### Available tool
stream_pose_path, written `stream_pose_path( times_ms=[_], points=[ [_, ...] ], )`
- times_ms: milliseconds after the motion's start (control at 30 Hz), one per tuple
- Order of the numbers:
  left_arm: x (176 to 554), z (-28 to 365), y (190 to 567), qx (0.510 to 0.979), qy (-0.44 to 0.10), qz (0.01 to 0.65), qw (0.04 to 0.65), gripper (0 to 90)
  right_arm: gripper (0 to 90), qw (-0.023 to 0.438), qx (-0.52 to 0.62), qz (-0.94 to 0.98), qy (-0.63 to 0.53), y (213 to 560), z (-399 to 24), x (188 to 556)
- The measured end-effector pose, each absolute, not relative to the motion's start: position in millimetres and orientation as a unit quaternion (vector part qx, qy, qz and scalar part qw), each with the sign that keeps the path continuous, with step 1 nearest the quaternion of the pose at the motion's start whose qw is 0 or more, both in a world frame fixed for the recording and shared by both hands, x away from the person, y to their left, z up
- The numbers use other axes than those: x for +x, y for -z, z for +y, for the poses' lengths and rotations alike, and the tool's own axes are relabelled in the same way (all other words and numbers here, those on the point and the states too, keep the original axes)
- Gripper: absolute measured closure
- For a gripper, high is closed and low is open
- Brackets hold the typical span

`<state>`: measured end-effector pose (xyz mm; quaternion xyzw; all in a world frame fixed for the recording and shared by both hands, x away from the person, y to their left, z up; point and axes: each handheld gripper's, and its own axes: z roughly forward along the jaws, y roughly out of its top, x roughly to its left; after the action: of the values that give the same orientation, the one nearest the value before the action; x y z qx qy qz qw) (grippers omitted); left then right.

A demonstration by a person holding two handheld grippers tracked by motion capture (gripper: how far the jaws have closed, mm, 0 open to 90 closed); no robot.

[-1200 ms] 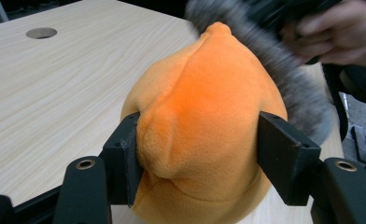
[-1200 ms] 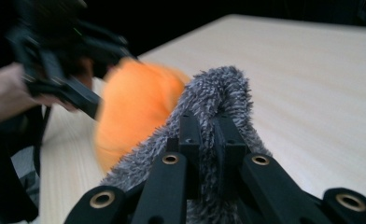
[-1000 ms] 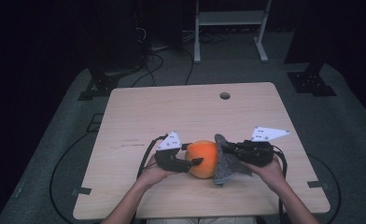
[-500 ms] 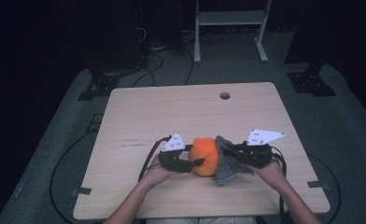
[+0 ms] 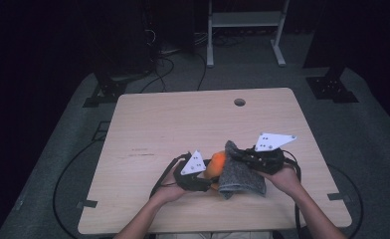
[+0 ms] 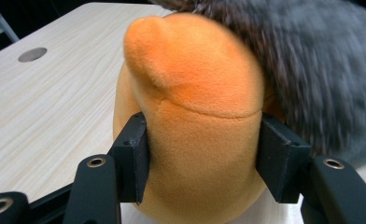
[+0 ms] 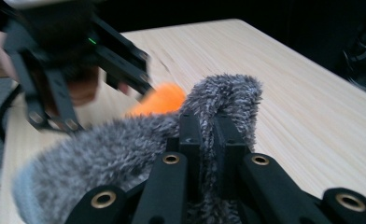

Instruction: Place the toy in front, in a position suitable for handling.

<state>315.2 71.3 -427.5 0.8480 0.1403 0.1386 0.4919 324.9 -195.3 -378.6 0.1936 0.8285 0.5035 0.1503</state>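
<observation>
Orange plush (image 6: pixel 195 121) stands upright, squeezed by left tool (image 6: pixel 202 158); right tool (image 7: pixel 208 140) pinches grey cloth (image 7: pixel 125 144).

Grey fuzzy cloth (image 7: pixel 125 144) in right gripper (image 7: pixel 208 140)

grey furry cloth (image 5: pixel 240 175) hides most of the orange plush (image 5: pixel 216 162) (blurred close up).

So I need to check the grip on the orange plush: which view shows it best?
The left gripper view: the orange plush sits close up, squeezed between both jaws. The high view shows a sliver of it beside the grey cloth; the right gripper view, a blurred patch.
</observation>
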Motion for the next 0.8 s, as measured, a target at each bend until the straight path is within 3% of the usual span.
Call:
stream_pose_path(
  times_ms=[133,333,567,800],
  points=[
    [324,78,427,0.833,-0.122,0.185,0.506,39.9,83.5,0.147,0.219,0.826,-0.498,392,-215,322],
    [321,73,425,0.837,-0.132,0.184,0.497,39.9,83.4,0.133,0.198,0.836,-0.494,391,-209,309],
    [303,56,422,0.866,-0.184,0.108,0.453,41.8,83.5,0.128,0.148,0.846,-0.497,365,-173,310],
    [294,64,427,0.870,-0.189,0.086,0.448,42.5,83.5,0.110,0.181,0.845,-0.490,370,-180,338]
  ],
)
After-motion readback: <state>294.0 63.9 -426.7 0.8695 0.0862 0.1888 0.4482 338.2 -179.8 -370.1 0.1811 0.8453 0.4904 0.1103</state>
